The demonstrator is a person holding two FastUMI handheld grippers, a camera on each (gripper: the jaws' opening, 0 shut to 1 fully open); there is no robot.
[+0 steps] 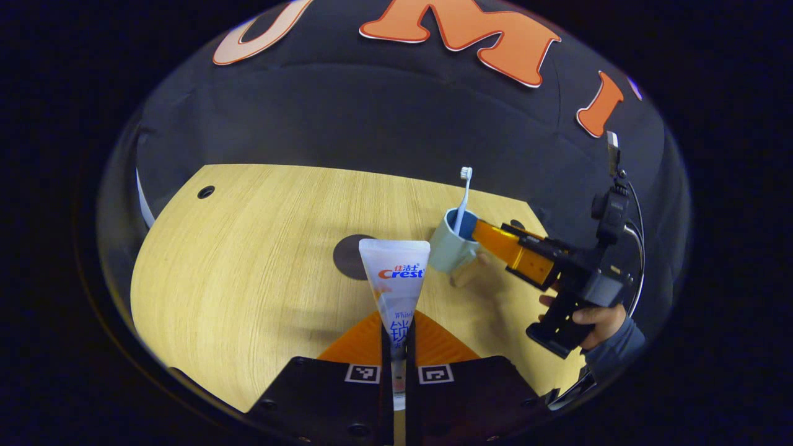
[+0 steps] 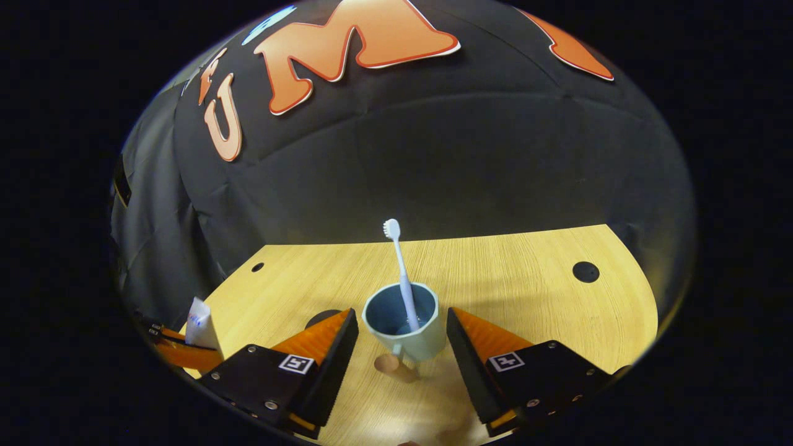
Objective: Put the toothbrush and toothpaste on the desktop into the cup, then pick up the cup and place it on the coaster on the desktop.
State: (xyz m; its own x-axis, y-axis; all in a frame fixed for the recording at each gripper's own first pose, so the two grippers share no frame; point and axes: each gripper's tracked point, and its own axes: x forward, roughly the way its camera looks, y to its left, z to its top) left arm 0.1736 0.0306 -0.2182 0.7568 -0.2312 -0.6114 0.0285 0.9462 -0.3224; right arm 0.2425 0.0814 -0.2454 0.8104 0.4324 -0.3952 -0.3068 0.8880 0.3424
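My left gripper (image 1: 396, 331) is shut on the lower part of a white toothpaste tube (image 1: 394, 272), which stands upright above the wooden desktop (image 1: 248, 248). Behind the tube lies a dark round coaster (image 1: 346, 257). To its right stands a pale blue-green cup (image 1: 451, 246) with a white toothbrush (image 1: 463, 195) leaning in it, head up. In the right gripper view the cup (image 2: 406, 325) and its toothbrush (image 2: 401, 272) sit between the fingers of my open right gripper (image 2: 399, 316), a gap on each side. The cup's wooden handle (image 2: 391, 365) points toward me.
A person's hand (image 1: 595, 319) holds the right gripper (image 1: 489, 240) at the desk's right side. The desktop has a cable hole (image 2: 585, 271) far right and a small hole (image 1: 205, 192) far left. The left gripper with the tube (image 2: 201, 325) shows beside the coaster (image 2: 319, 319).
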